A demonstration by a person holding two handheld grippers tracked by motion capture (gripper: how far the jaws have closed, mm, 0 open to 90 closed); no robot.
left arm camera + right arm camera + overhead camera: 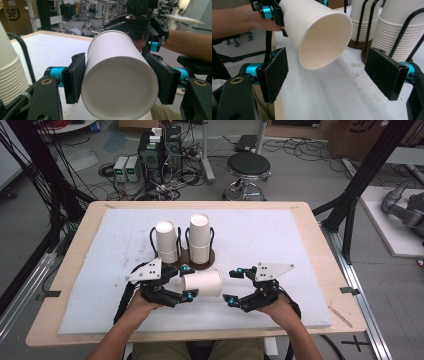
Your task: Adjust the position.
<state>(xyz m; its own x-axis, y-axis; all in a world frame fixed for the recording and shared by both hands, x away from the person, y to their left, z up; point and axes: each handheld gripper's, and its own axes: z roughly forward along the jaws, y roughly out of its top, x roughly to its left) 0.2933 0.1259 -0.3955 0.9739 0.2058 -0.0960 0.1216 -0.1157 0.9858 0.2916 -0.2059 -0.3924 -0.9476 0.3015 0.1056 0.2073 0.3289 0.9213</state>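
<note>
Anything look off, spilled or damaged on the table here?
Nothing spilled or damaged. The paper cup lies sideways, clamped near its base in the left tool, not dropped. The right tool is open at its mouth. The white mat shows faint grime by the cup stacks.

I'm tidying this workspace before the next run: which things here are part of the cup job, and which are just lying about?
In the job:
- paper cup, held sideways in the left tool
- right tool, open beside the cup's mouth
- two cup stacks in the wire holder

Lying about:
- stool on the floor
- computers and cables beyond the table
</note>
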